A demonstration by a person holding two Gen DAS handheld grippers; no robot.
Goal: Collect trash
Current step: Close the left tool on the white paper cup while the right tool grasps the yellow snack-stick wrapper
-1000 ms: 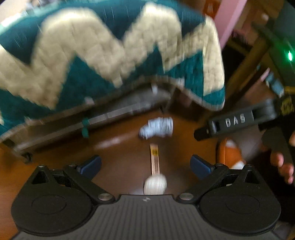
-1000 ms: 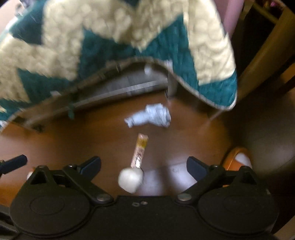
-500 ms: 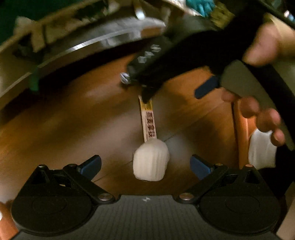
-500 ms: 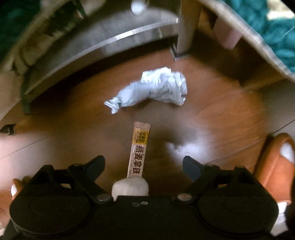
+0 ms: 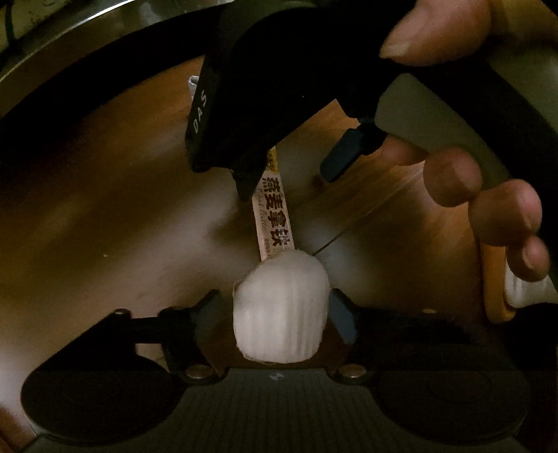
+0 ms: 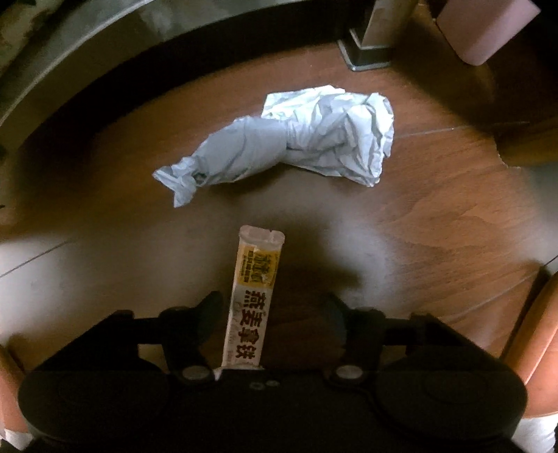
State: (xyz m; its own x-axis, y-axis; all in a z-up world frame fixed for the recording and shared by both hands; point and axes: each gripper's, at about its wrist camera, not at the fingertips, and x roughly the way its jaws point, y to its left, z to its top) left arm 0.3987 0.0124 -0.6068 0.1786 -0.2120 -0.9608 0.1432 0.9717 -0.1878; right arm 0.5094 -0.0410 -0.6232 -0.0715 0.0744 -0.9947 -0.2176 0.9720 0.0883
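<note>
A white ribbed wad (image 5: pixel 279 306) lies on the wooden floor between the fingers of my left gripper (image 5: pixel 275 313). Its jaws are closing; the right pad touches the wad, the left pad stands a sliver off. A long printed sachet (image 6: pixel 253 306) lies end-on beyond the wad. My right gripper (image 6: pixel 272 313) points down over it, jaws closing, with floor showing between the right pad and the sachet. The left wrist view shows the sachet (image 5: pixel 275 223) under the right gripper (image 5: pixel 289 174), held by a hand (image 5: pixel 453 174). Crumpled grey-white paper (image 6: pixel 296 143) lies farther out.
A metal bed rail (image 6: pixel 87 52) curves across the back, with a square leg (image 6: pixel 376 35) and a pink object (image 6: pixel 481 28) at the top right. Orange slippers (image 6: pixel 537 320) with white socks stand at both lower corners; one slipper (image 5: pixel 495 296) sits right of the wad.
Both grippers have sunk from blanket height down to the floor. Their jaws have narrowed from wide open. The right gripper has come into the left wrist view, over the sachet.
</note>
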